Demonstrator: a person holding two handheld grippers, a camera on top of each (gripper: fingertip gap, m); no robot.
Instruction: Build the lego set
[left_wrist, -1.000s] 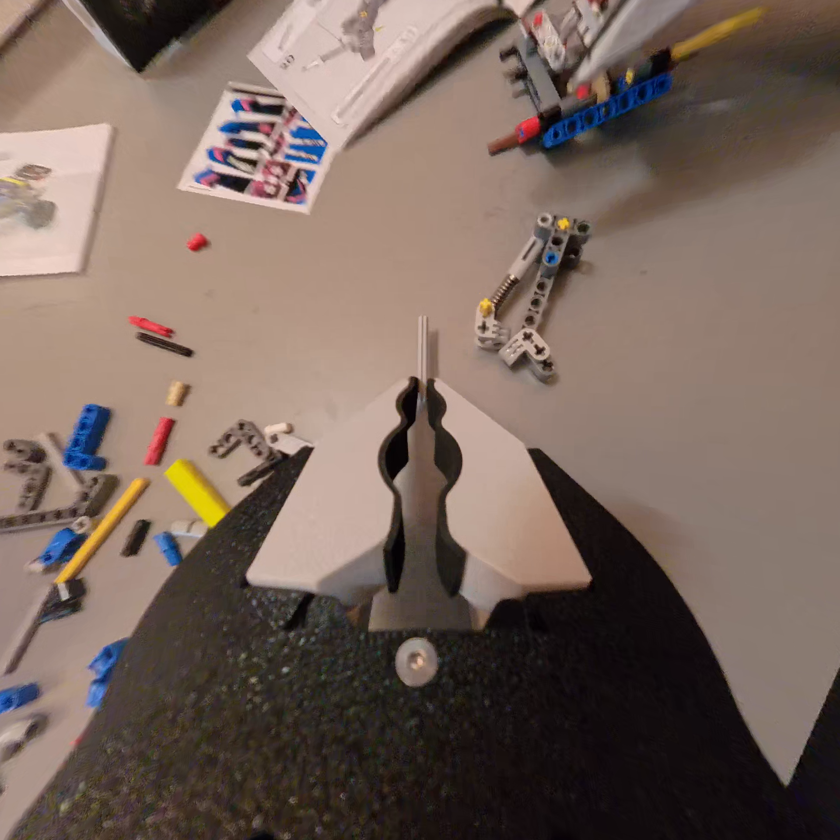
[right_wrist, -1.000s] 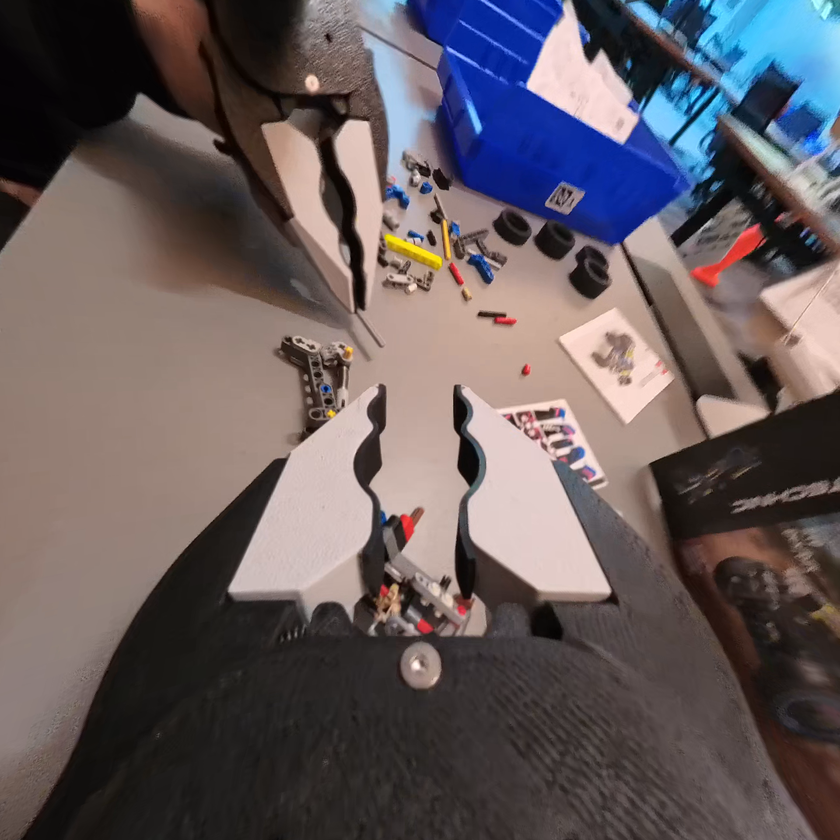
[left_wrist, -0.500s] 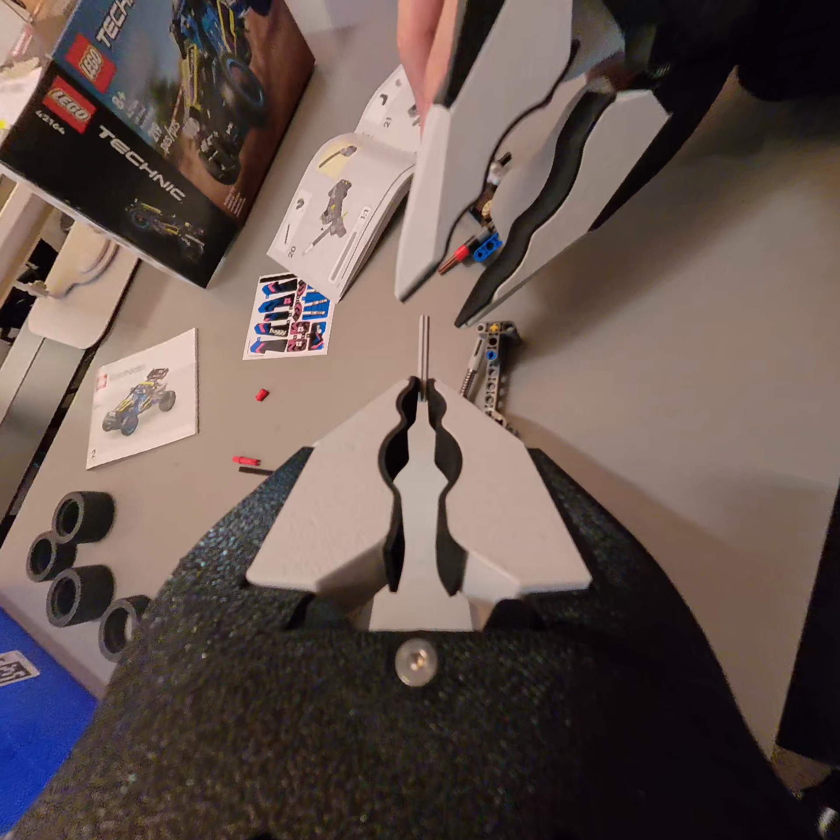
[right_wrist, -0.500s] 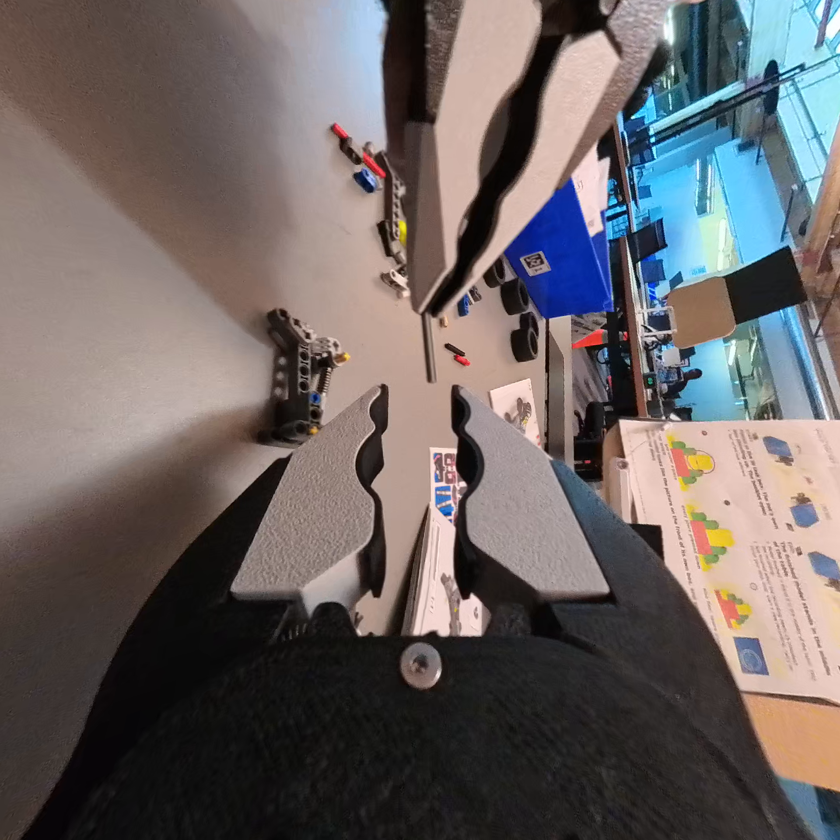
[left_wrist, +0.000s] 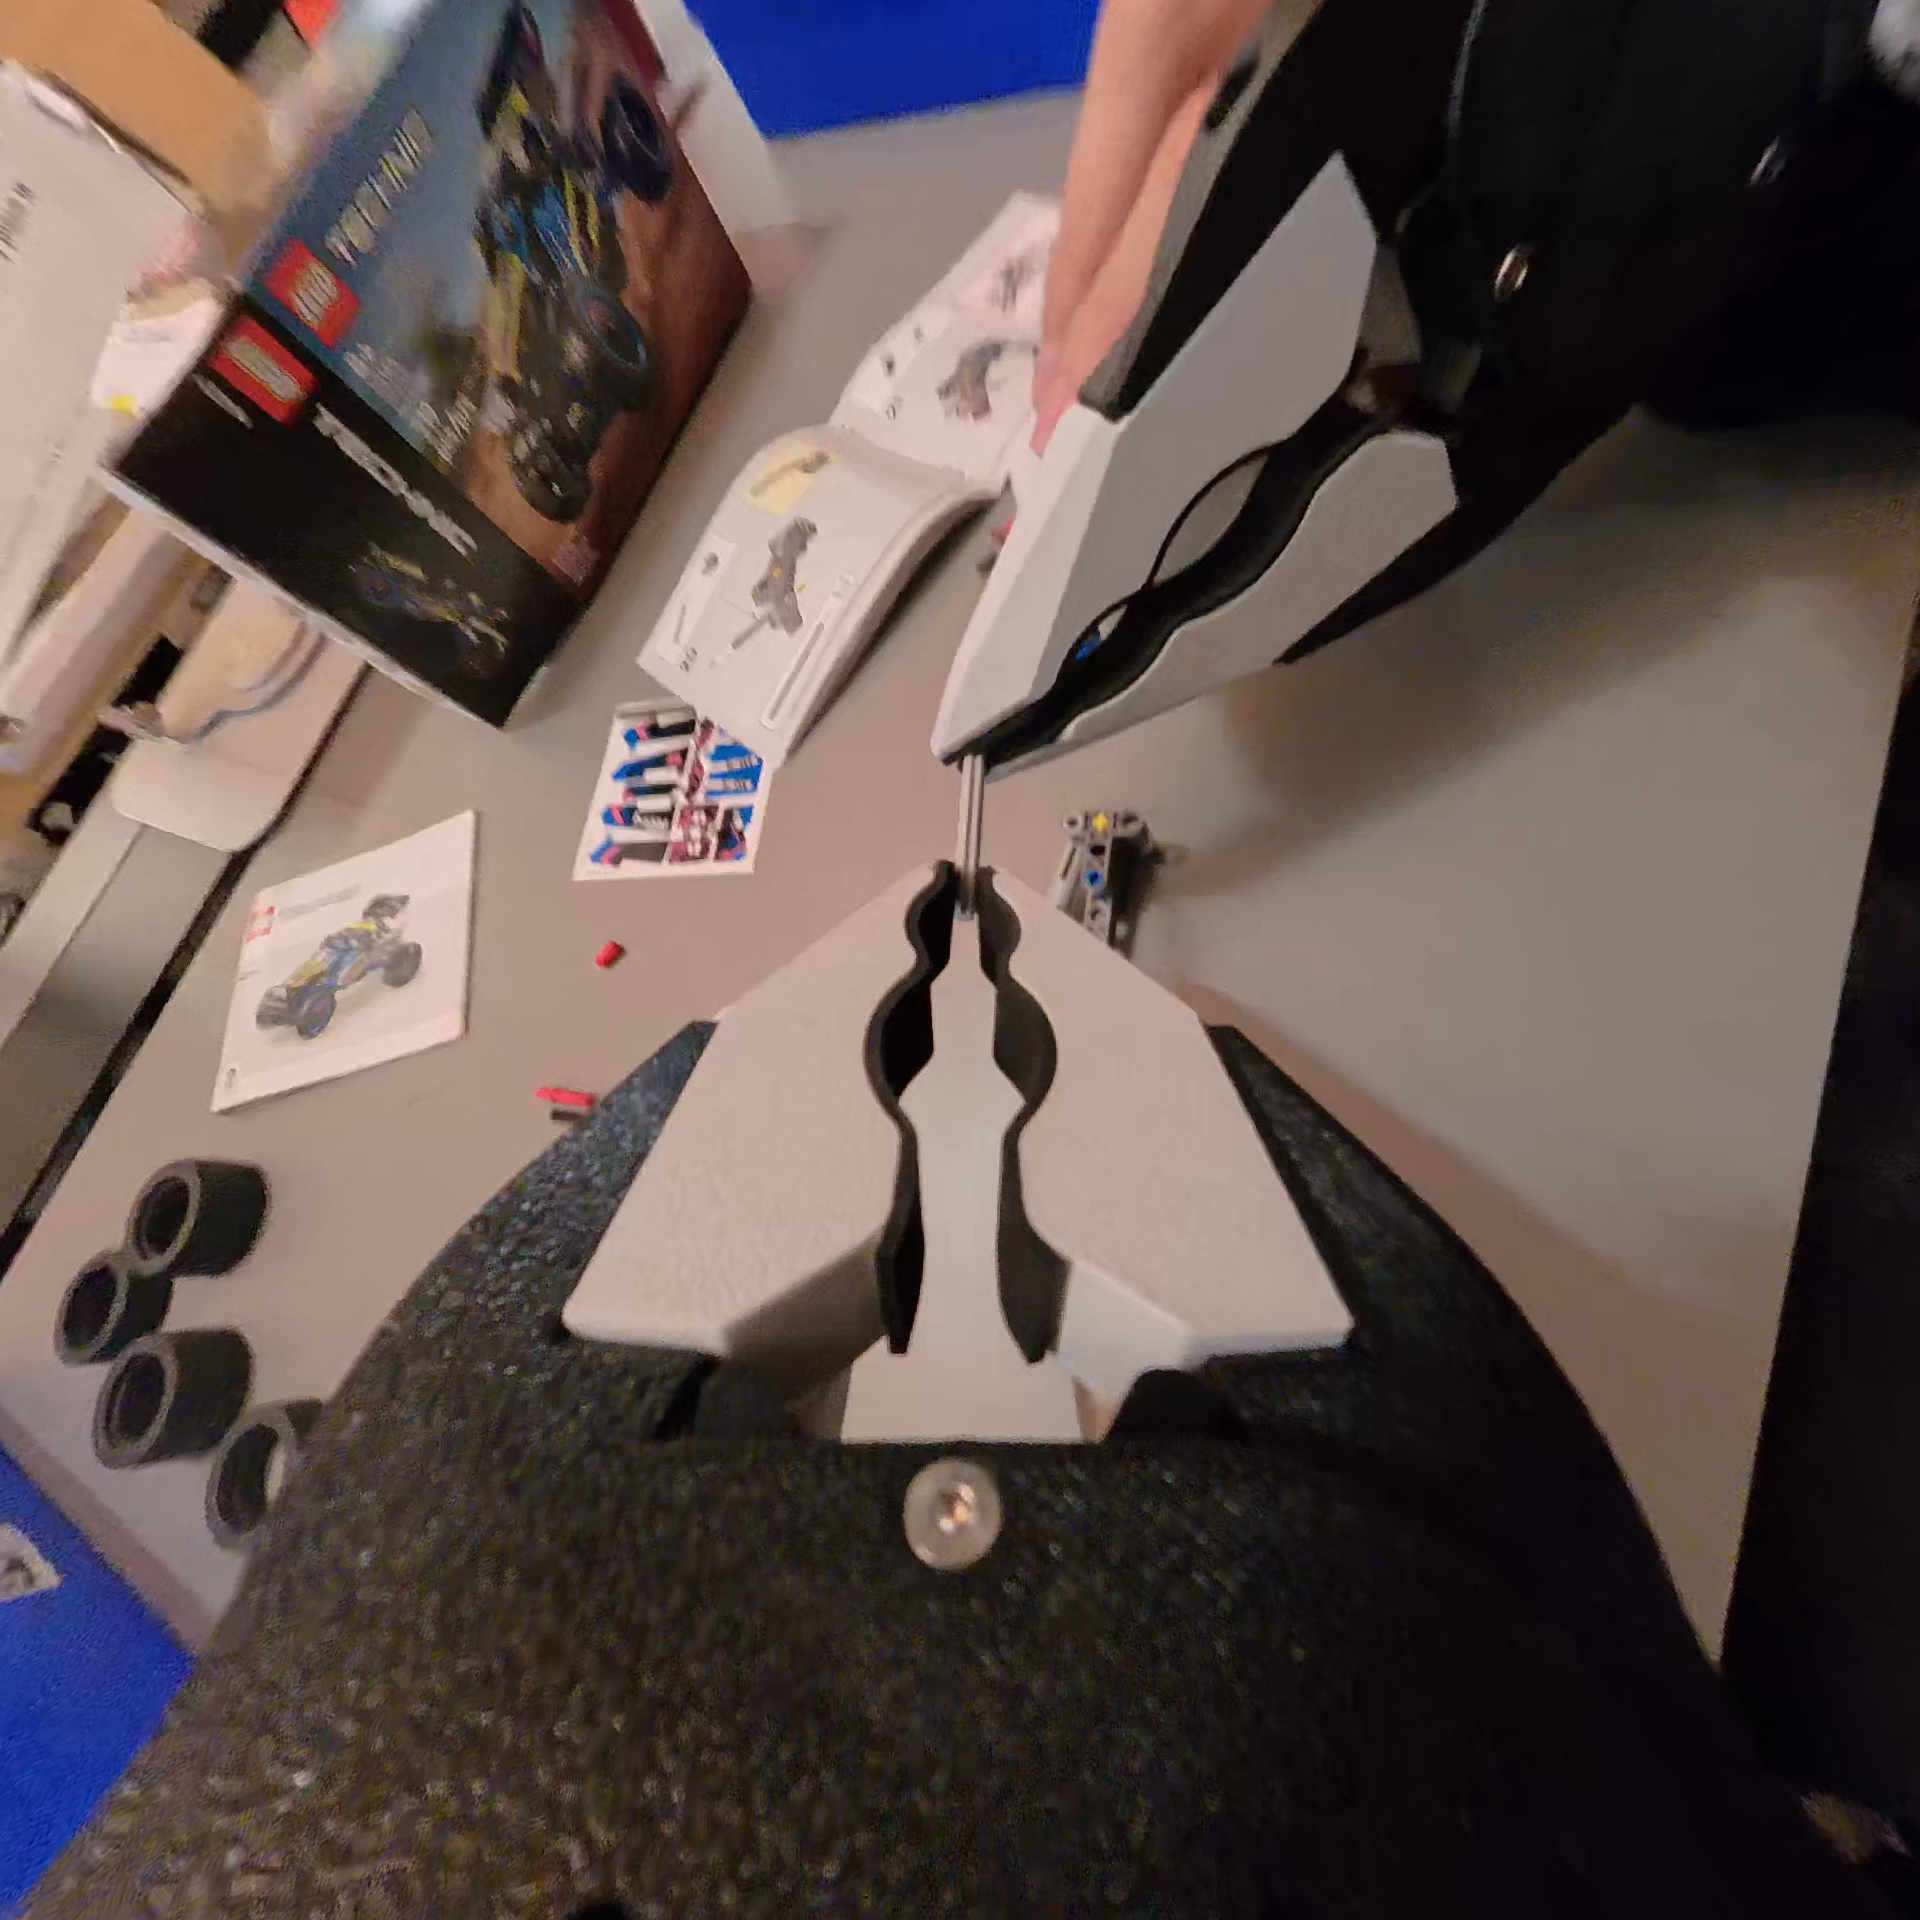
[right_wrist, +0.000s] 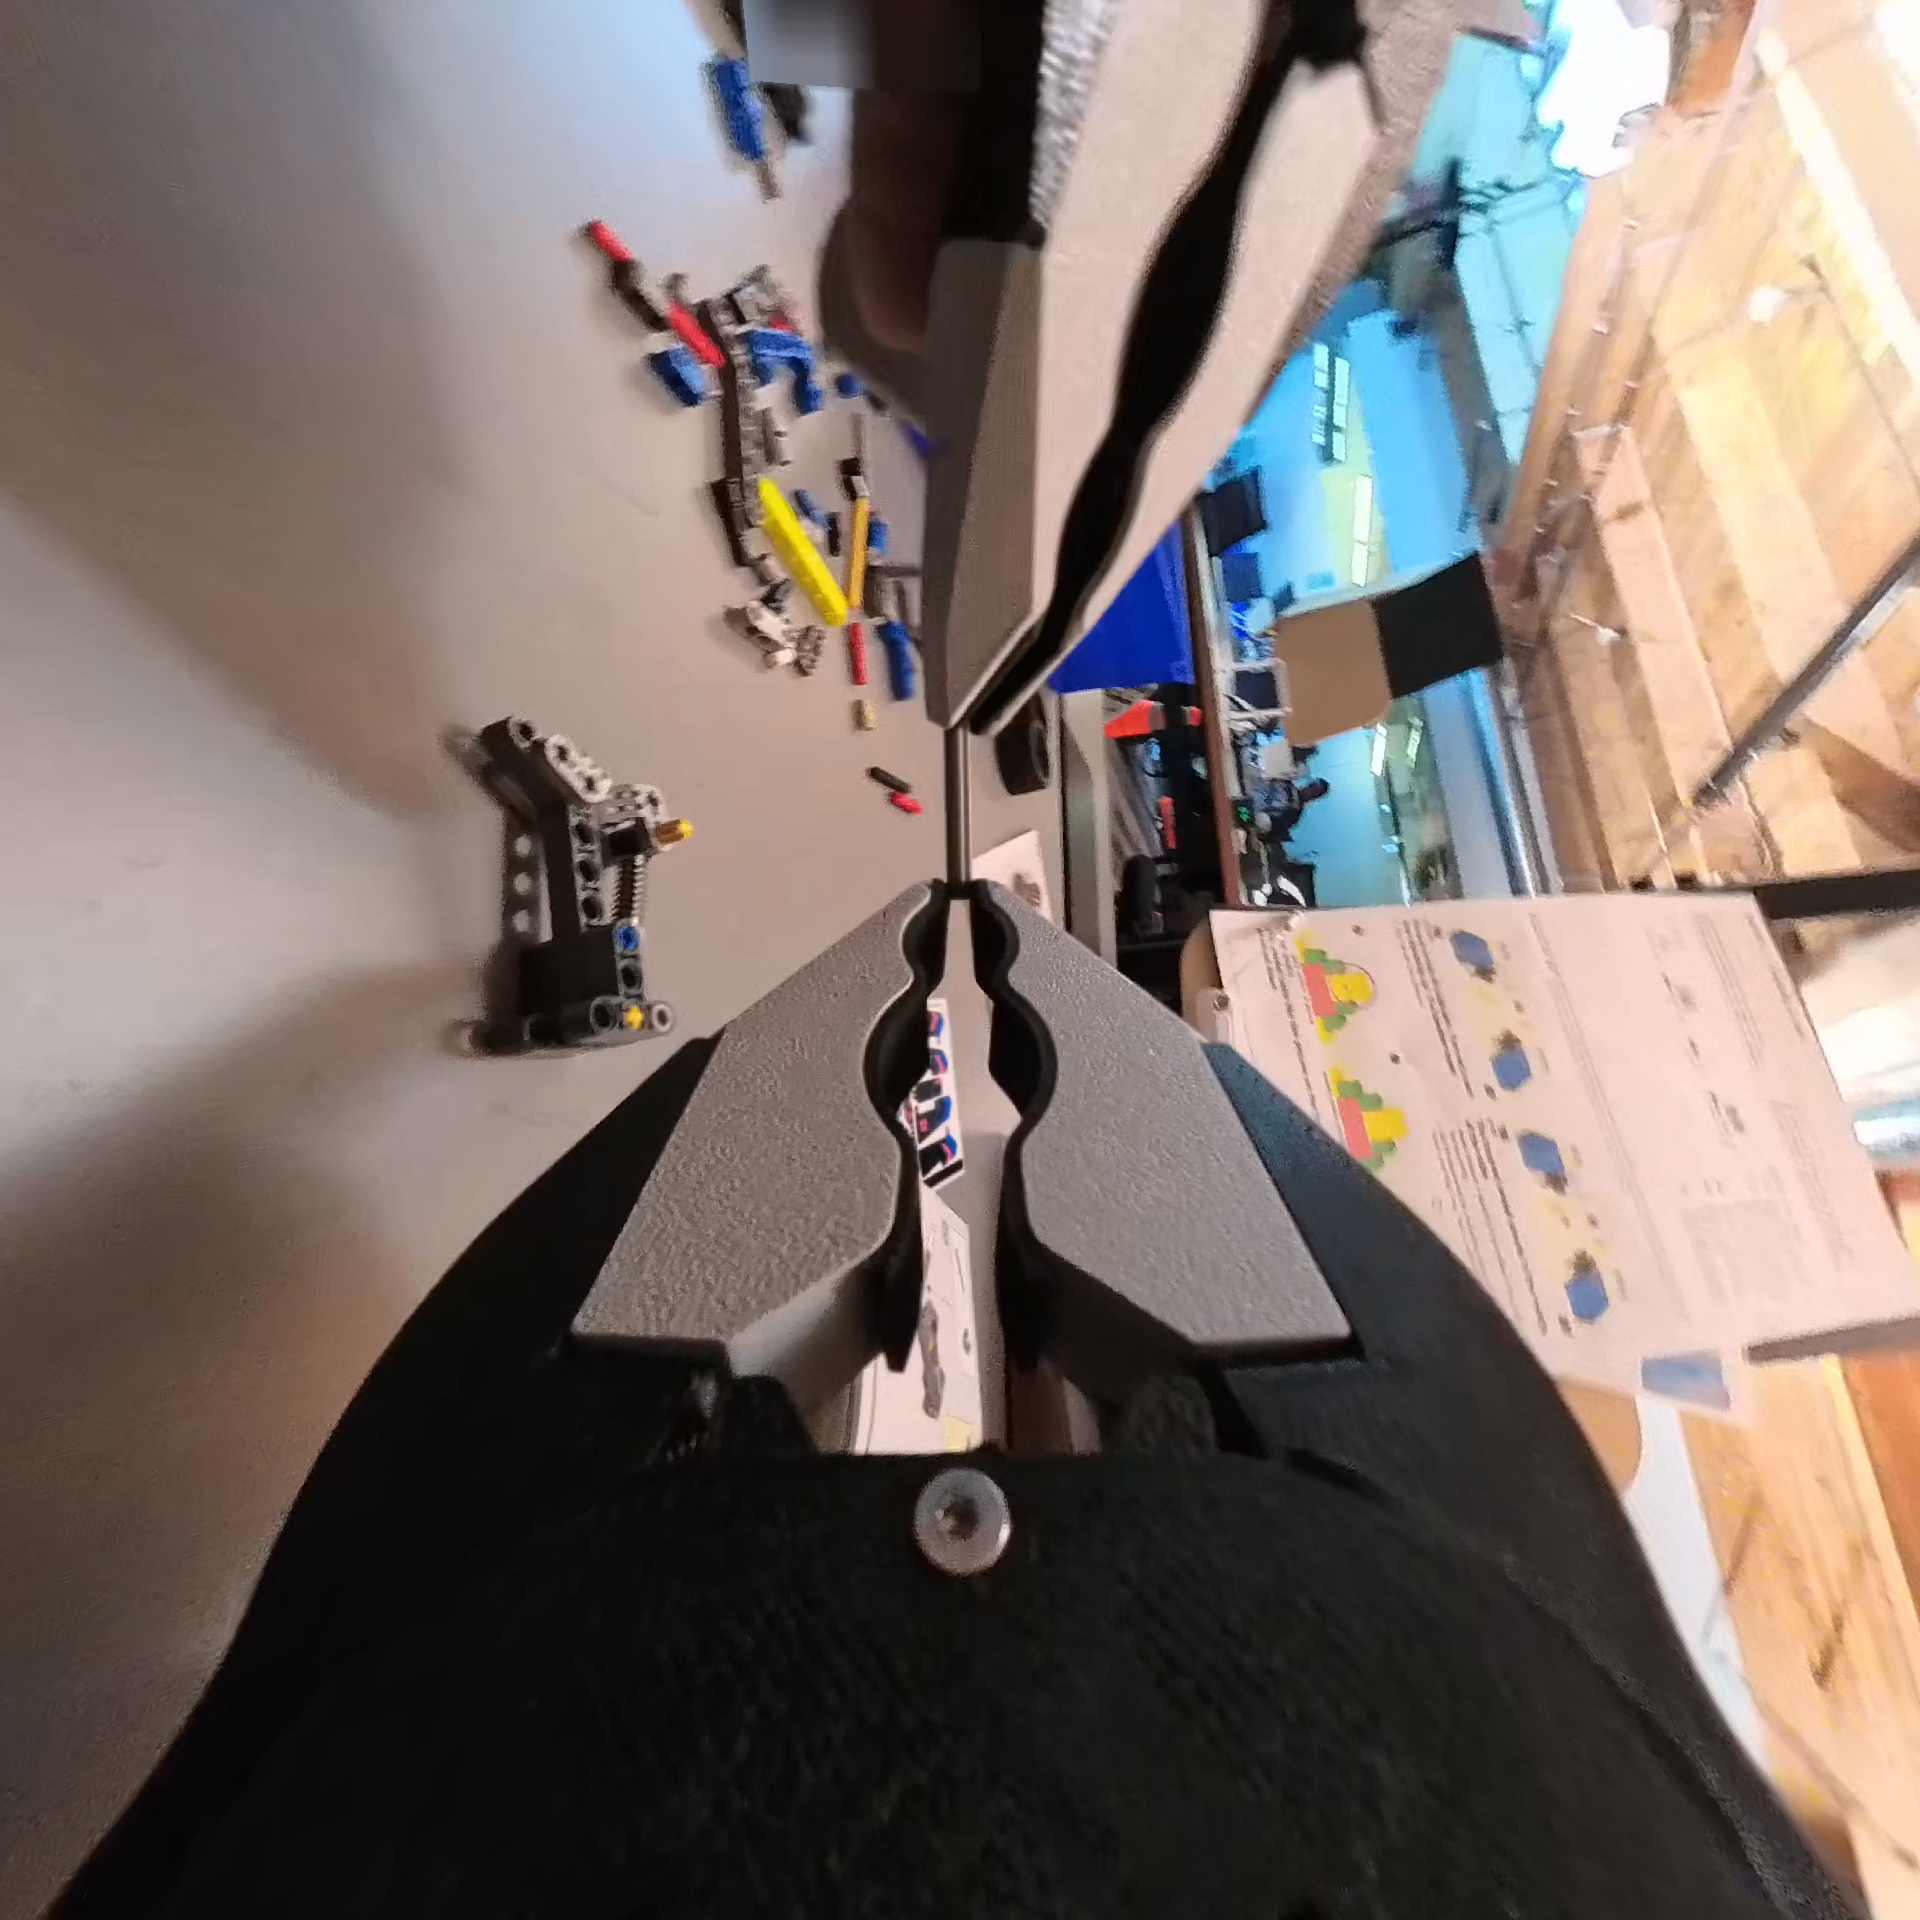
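A thin grey axle (left_wrist: 970, 831) spans the gap between my two grippers, held in the air above the grey table (left_wrist: 1455, 935). My left gripper (left_wrist: 964, 896) is shut on its near end. My right gripper (left_wrist: 961, 756) comes in from the upper right, its tips closed on the far end. In the right wrist view the right gripper (right_wrist: 961, 891) pinches the axle (right_wrist: 958, 810), and the left gripper (right_wrist: 961, 722) holds its other end from above. A small grey subassembly with a spring (right_wrist: 577, 914) lies on the table; it also shows in the left wrist view (left_wrist: 1107, 873).
The set's box (left_wrist: 468, 343), an open instruction booklet (left_wrist: 821, 571), a sticker sheet (left_wrist: 675, 795) and a small booklet (left_wrist: 353, 961) lie at the far left. Several black tyres (left_wrist: 156, 1320) stand by a blue bin (left_wrist: 62, 1683). Loose pieces (right_wrist: 790, 499) are scattered beyond.
The right gripper was open; it has moved up to the left gripper and shut on the axle's free end. The left gripper stayed shut on the axle while both views swung round.
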